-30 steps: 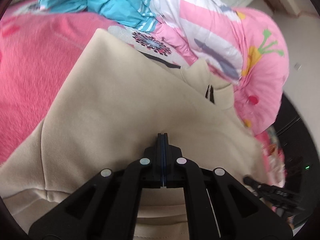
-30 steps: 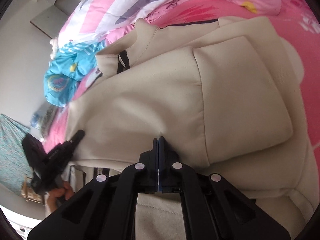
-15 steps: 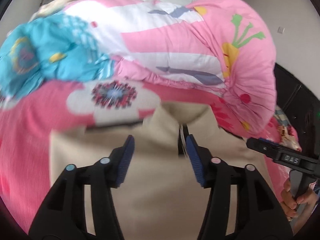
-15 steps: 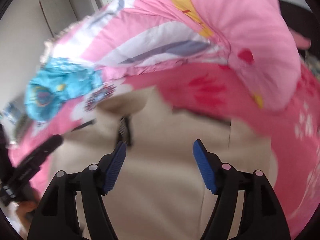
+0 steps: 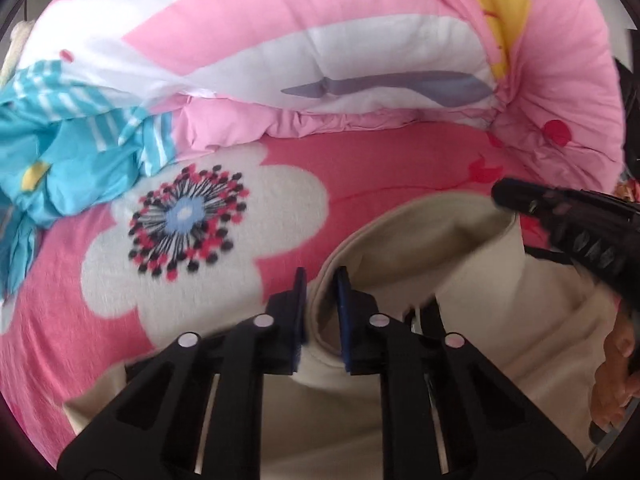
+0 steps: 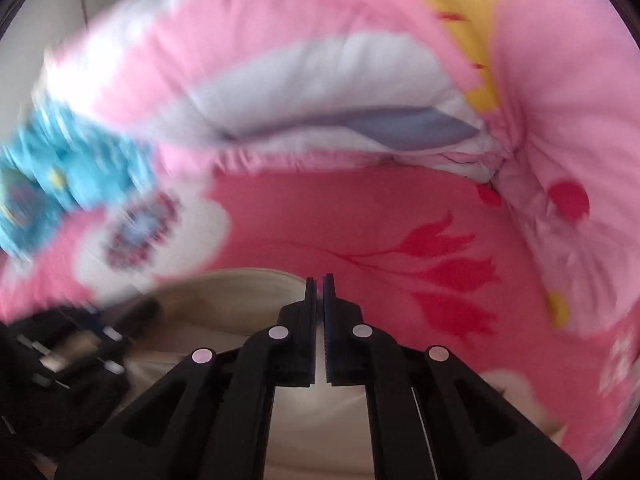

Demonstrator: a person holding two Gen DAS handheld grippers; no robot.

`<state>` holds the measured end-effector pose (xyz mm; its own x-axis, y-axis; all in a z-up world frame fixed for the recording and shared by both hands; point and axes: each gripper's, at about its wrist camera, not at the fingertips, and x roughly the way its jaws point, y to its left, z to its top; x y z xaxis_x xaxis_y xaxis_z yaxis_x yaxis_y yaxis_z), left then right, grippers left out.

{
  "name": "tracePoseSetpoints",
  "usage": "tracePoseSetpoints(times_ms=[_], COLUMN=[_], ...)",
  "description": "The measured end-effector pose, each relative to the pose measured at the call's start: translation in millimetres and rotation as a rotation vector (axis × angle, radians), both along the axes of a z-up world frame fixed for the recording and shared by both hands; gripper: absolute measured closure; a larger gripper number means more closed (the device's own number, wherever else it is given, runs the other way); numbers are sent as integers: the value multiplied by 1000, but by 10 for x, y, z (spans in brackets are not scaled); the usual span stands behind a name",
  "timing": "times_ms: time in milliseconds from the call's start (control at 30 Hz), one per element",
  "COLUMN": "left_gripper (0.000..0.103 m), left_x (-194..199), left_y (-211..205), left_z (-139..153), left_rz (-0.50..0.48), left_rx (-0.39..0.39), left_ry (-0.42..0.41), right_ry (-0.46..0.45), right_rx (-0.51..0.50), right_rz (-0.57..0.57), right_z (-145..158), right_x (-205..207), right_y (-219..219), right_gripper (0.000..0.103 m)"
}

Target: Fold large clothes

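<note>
Ahead, pink quilt (image 5: 360,32) and blue bedding (image 5: 72,152) beyond cream garment (image 5: 460,248).

Pink quilt (image 5: 360,40), blue bedding (image 5: 72,160)

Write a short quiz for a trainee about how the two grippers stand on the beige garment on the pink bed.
1. What lies between the pads of the left gripper?
A. the collar of the beige fleece garment
B. the blue patterned cloth
C. the pink carrot-print quilt
2. True or false: the right gripper stands wide open.
3. In the left wrist view, which printed figure on the pink bed sheet lies left of the left gripper?

Key
1. A; the jaws have just been closing on the collar.
2. False; it is shut, at the edge of the collar.
3. A large white flower with a dark dotted centre.
</note>
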<state>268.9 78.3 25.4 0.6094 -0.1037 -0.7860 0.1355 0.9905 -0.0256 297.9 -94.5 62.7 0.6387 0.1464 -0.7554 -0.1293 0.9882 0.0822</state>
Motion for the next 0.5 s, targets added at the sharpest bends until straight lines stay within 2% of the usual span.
tracePoseSetpoints(times_ms=[100,233,300,367,433,500], left_gripper=[98,99,99,99,99,99], left_x=[-422,-1235,-1631,-1878,-1999,-2049], left_y=[11,-95,-186,-257,-291,-281], left_z=[164,451,517,466,327,165], left_rz=[-17,-112,-158,-186,-191,-181], left_rx=[24,54,99,139,190,236], left_ry=[-44,-105,-148,-166,-160,-157], right_ry=[-175,-261,-266,-238,-216,-207], right_rx=[-17,16,21,54,81,67], right_rz=[-8,69,116,148,150,129], right_z=[357,649,688,615,534,490], right_x=[-551,-1278,-1686,-1967,-2120,-2181], right_y=[-68,-217,-312,-437,-548,-661], right_gripper=[101,101,101,101,101,101])
